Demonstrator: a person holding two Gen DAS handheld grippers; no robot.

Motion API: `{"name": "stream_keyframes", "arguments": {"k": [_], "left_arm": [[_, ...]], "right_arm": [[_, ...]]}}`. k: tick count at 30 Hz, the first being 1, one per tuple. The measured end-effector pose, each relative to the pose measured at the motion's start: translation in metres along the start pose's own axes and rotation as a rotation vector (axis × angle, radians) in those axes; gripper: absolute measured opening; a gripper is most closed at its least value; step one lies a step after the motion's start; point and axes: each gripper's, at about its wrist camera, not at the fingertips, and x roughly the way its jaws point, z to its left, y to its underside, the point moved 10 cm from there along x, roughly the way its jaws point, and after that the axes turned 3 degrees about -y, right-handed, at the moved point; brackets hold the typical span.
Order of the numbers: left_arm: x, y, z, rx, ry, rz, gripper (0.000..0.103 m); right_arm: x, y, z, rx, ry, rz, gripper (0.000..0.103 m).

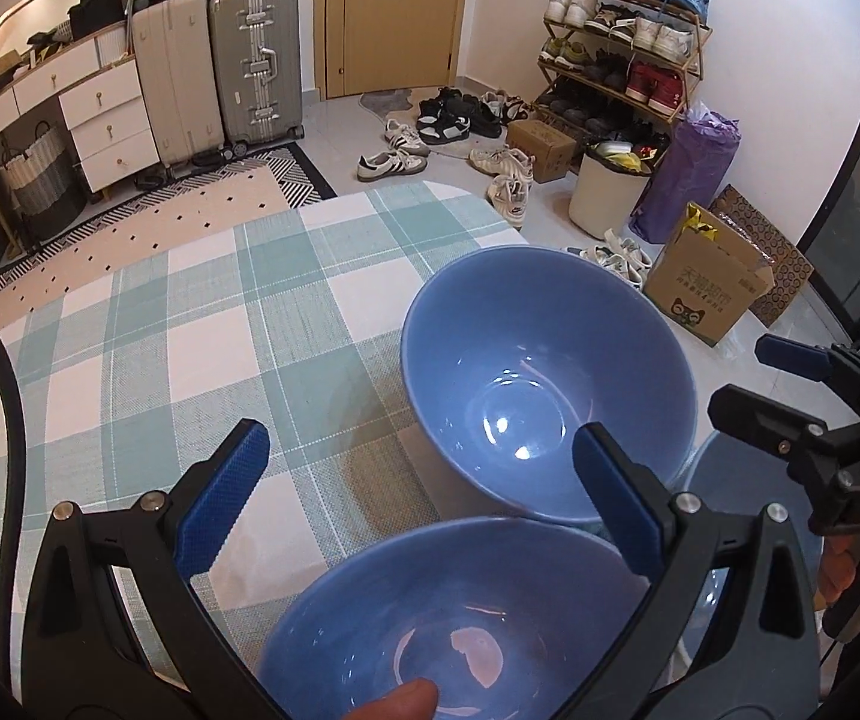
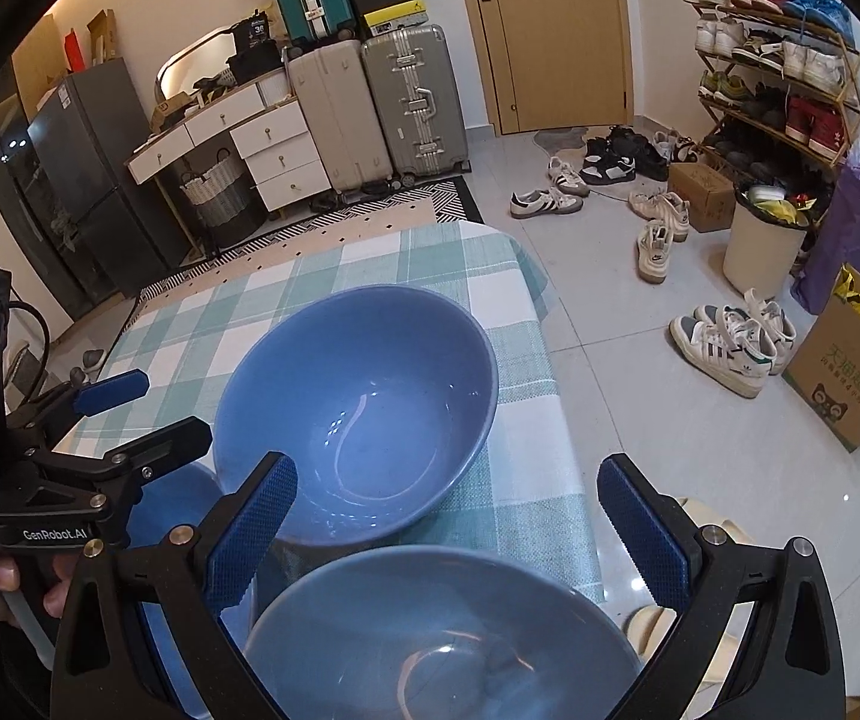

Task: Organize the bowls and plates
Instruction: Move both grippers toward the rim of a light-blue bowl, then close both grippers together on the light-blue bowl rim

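Three blue bowls stand close together on the checked tablecloth (image 1: 190,324). In the left wrist view the far bowl (image 1: 550,372) sits at the table's right edge, a near bowl (image 1: 448,624) lies below my left gripper (image 1: 418,504), and a third bowl (image 1: 724,480) shows partly at the right. My left gripper is open and empty above the near bowl. In the right wrist view my right gripper (image 2: 448,522) is open and empty over another near bowl (image 2: 442,636), with the far bowl (image 2: 358,414) ahead. Each gripper shows in the other's view: the right one (image 1: 790,396), the left one (image 2: 130,414).
The table's right edge (image 2: 550,360) drops to a tiled floor with scattered shoes (image 2: 724,342), a cardboard box (image 2: 850,378), a white bin (image 2: 760,240) and a shoe rack (image 2: 778,78). Suitcases (image 2: 382,102) and a white desk (image 2: 238,138) stand behind.
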Motion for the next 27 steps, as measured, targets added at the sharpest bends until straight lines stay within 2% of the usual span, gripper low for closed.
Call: {"name": "stream_keyframes", "arguments": {"k": [11, 13, 15, 20, 22, 25, 27], "left_arm": [[0.033, -0.001, 0.008, -0.027, -0.002, 0.057, 0.1], [0.038, -0.002, 0.008, -0.029, 0.003, 0.063, 0.1], [0.042, -0.002, 0.008, -0.03, 0.005, 0.065, 0.099], [0.05, -0.002, 0.006, -0.034, 0.026, 0.083, 0.084], [0.053, -0.001, 0.004, -0.034, 0.042, 0.095, 0.065], [0.058, 0.001, 0.0, -0.035, 0.069, 0.115, 0.054], [0.059, 0.002, -0.001, -0.04, 0.08, 0.117, 0.049]], "right_arm": [[0.034, -0.005, 0.006, -0.017, -0.002, 0.043, 0.101], [0.038, -0.004, 0.006, -0.018, -0.007, 0.052, 0.097], [0.044, -0.004, 0.005, -0.022, -0.004, 0.063, 0.088], [0.05, -0.001, 0.004, -0.027, -0.005, 0.077, 0.072], [0.053, -0.002, 0.004, -0.023, -0.01, 0.085, 0.067], [0.054, -0.001, 0.003, -0.018, -0.011, 0.09, 0.064], [0.054, -0.001, 0.003, -0.024, -0.013, 0.091, 0.058]]}}
